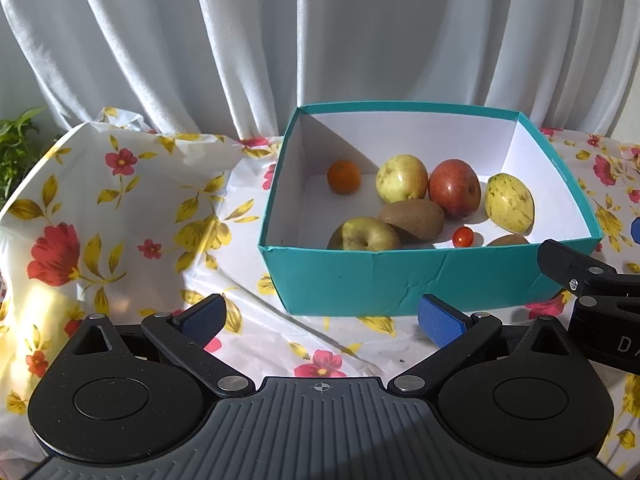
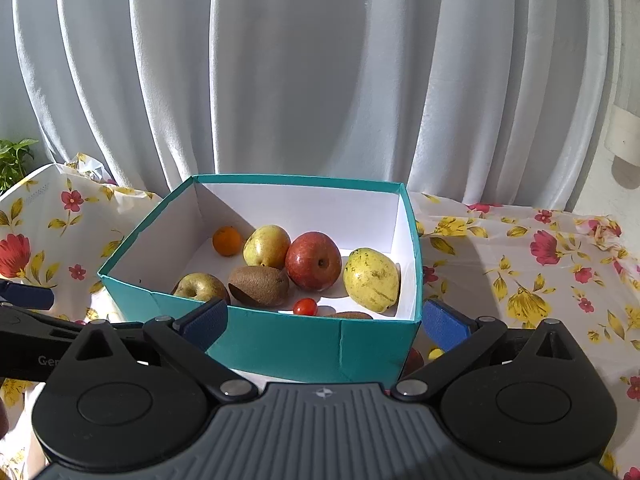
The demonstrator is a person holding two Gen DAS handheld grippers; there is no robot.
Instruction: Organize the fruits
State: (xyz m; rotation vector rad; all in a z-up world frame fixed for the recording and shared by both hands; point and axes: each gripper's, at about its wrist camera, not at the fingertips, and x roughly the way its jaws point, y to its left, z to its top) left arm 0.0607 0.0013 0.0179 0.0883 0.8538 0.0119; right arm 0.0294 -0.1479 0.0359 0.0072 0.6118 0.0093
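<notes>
Left wrist view alone shows the right gripper (image 1: 592, 280) beside the teal box (image 1: 360, 280), its spread undeterminable; the right view shows it (image 2: 324, 322) wide, empty; left gripper (image 1: 320, 316) wide, empty; red apple (image 2: 314, 260), kiwi (image 2: 260, 285), orange (image 2: 227, 241), cherry tomato (image 2: 305, 306) lie inside the box; floral tablecloth (image 1: 120, 208), white curtain (image 2: 280, 80) behind.

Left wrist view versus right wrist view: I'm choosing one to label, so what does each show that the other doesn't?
Only the left wrist view shows the right gripper at its right edge. Only the right wrist view shows a white wall fixture and the tablecloth right of the box. Both show the teal box holding the fruit, including the red apple, with jaws open and empty.
</notes>
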